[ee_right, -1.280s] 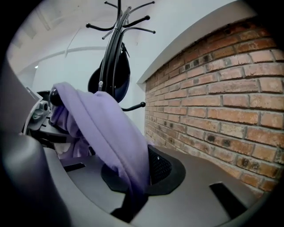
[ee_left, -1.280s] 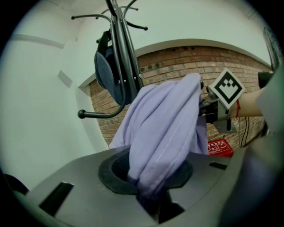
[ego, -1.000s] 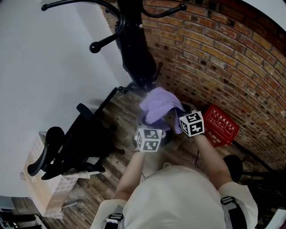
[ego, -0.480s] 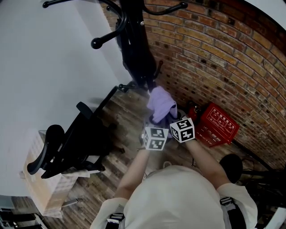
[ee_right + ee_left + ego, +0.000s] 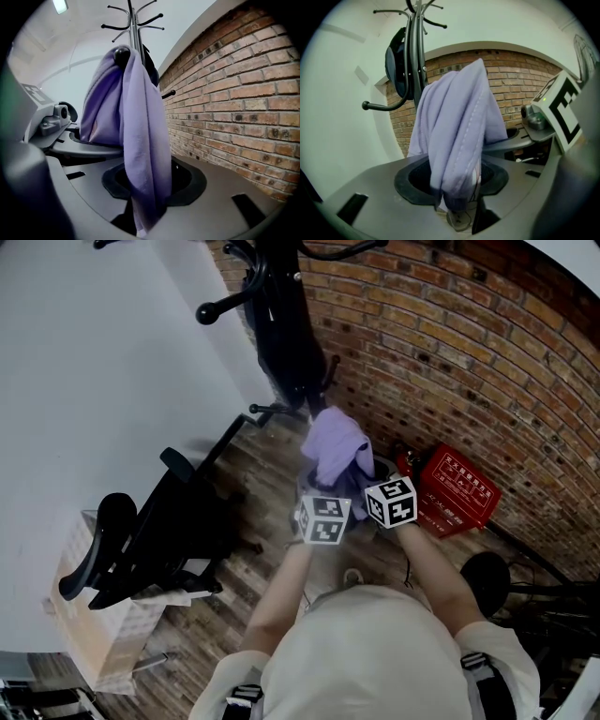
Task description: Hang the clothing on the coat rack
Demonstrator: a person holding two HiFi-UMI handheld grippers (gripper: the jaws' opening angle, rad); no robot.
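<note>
Brick wall fills the right of the head view, white wall the left, and the wood floor runs between them. Black coat rack stands in the corner where the walls meet, with dark clothing already on its post. Person in a pale top faces the rack with both arms forward. Black office chair sits on the floor at left, well apart from the rack. Cardboard box is just behind the chair, by the white wall. Red crate lies on the floor against the brick wall, to the right of the arms.

Purple garment hangs just below the rack's dark clothing, above both marker cubes. In the right gripper view its top is draped over a round rack knob and the cloth falls in long folds.

Left hand-held gripper: jaws opening, a moderate gap, the garment's lower fold hanging down through it, with a dark gap beside the cloth, so no firm pinch is seen. Right hand-held gripper: jaws opening, fairly wide, a garment strip dangling between them, loose on one side. The two grippers are side by side, nearly touching, under the garment.
</note>
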